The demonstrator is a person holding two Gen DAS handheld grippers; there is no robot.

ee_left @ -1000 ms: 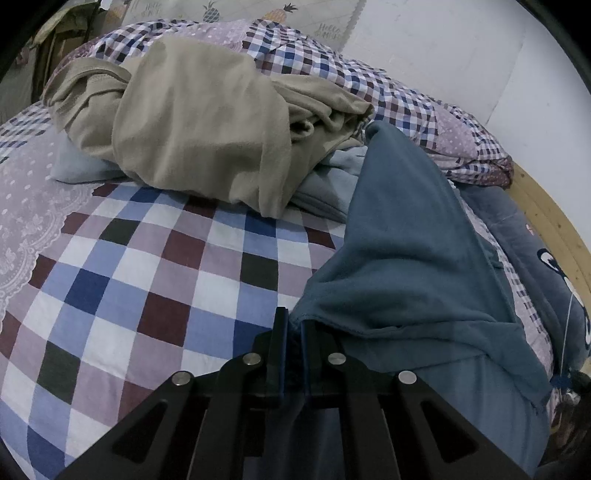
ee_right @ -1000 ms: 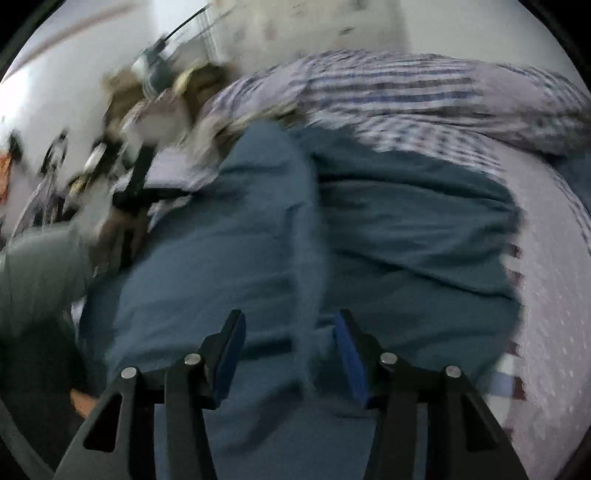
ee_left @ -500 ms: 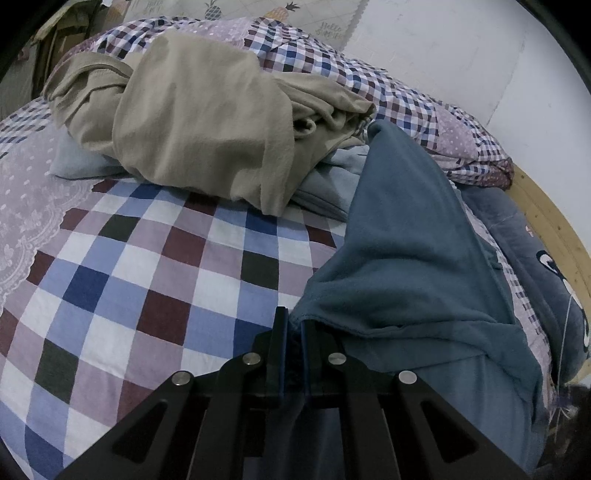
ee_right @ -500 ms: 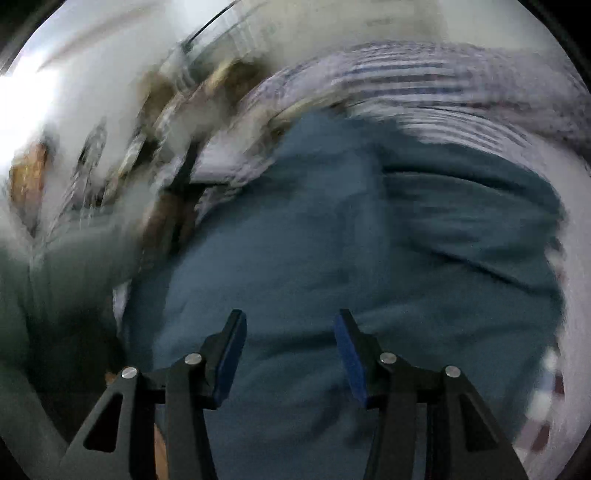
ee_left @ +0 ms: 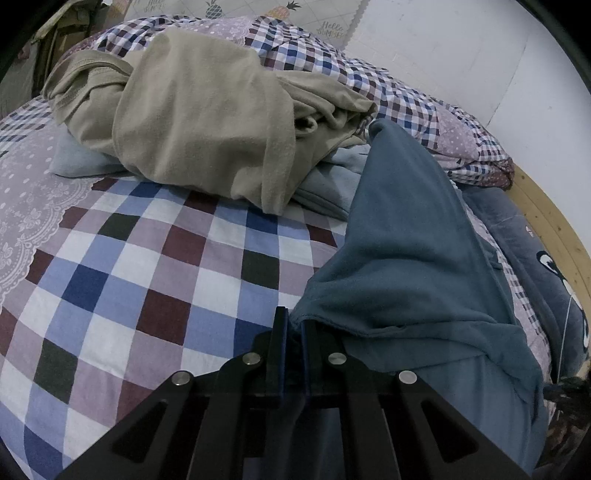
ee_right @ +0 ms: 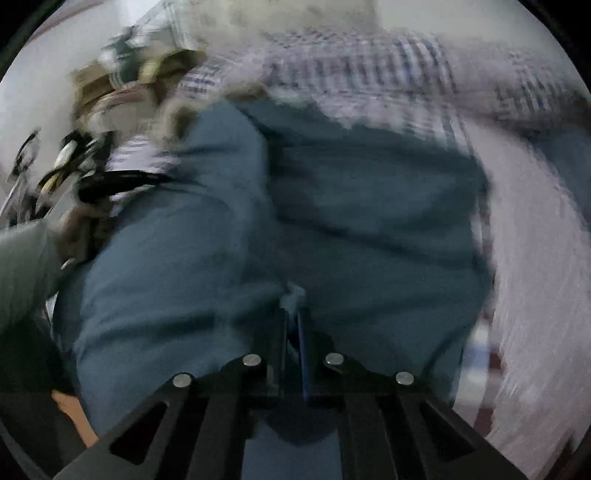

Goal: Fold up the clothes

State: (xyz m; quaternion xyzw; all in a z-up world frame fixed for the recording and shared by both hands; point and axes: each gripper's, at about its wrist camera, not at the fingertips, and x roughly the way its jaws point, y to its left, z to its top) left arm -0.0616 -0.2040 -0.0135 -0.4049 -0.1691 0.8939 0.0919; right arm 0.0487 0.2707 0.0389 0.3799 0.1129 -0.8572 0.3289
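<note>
Left wrist: bed with checked patchwork sheet (ee_left: 155, 280), lace-print panel far left, white wall (ee_left: 443, 55), wooden bed frame (ee_left: 546, 214) right. Wall hanging (ee_left: 295, 14) with pineapples reads "Hello SUMMER". Crumpled beige garment (ee_left: 207, 114) far centre, over a pale blue one (ee_left: 328, 184). Left gripper (ee_left: 291, 328) jaws pinched on the hem of the teal fleece garment (ee_left: 406, 251), draped right.

Right wrist: heavy motion blur. Right gripper (ee_right: 293, 314) jaws nearly together, clamping a fold of teal fleece garment (ee_right: 369, 221); checked bedding (ee_right: 369, 74) far.

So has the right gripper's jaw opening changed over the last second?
Yes. The right gripper stood wide open over the blue garment earlier; now its fingers are closed together, pinching a fold of that cloth.
</note>
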